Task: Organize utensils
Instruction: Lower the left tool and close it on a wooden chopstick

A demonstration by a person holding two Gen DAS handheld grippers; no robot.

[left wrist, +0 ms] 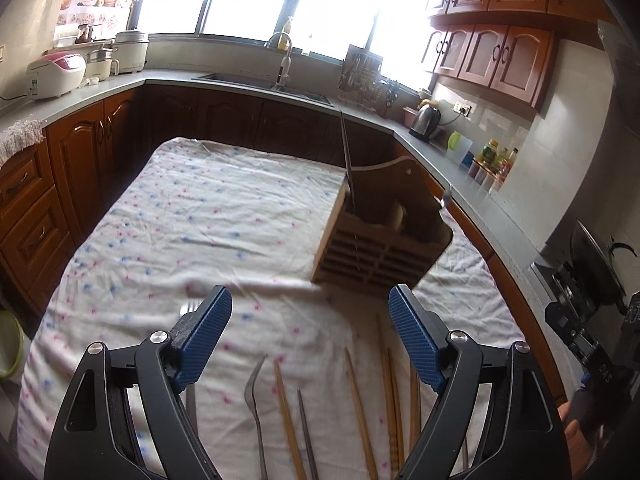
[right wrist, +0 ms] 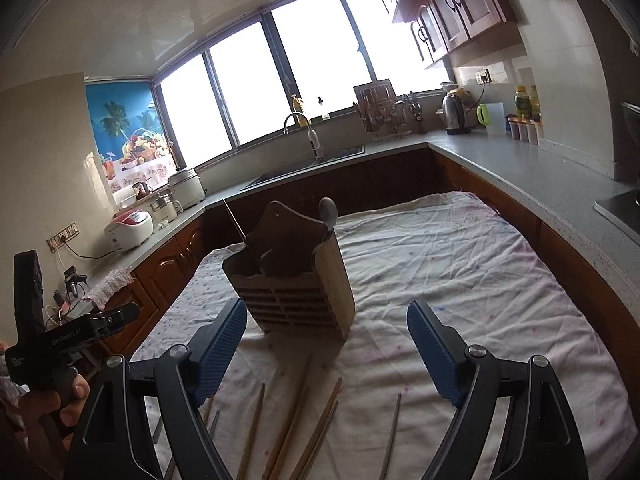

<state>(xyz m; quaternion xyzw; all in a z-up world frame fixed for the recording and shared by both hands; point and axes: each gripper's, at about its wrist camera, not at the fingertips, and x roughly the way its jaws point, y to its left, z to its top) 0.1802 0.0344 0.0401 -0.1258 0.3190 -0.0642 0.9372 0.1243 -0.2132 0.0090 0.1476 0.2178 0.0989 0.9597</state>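
The left tongs (left wrist: 310, 320) hung wide apart and empty above the near end of the bench (left wrist: 168, 216), over a row of loose utensils on the cloth. From the left lay a fork (left wrist: 256, 396), its tines toward the holder and handle toward the camera; then a wooden chopstick (left wrist: 289, 420), a metal chopstick (left wrist: 307, 432) and more wooden chopsticks (left wrist: 390, 396), all with their long axes running roughly away from the camera toward the holder, only slightly fanned. The wooden holder (left wrist: 380, 236) stood upright farther along the bench, well clear of the row, with a thin metal stick (left wrist: 347, 160) leaning in its left compartment and a spoon (right wrist: 328, 210) standing bowl-up at its right edge. The right tongs (right wrist: 327, 334) were likewise spread wide and held nothing, facing the holder. The next pick would likely go best across a shaft, at mid-length, taking one piece or a matched pair so neighbours stay put, then tipping it upright before lowering it into a compartment.
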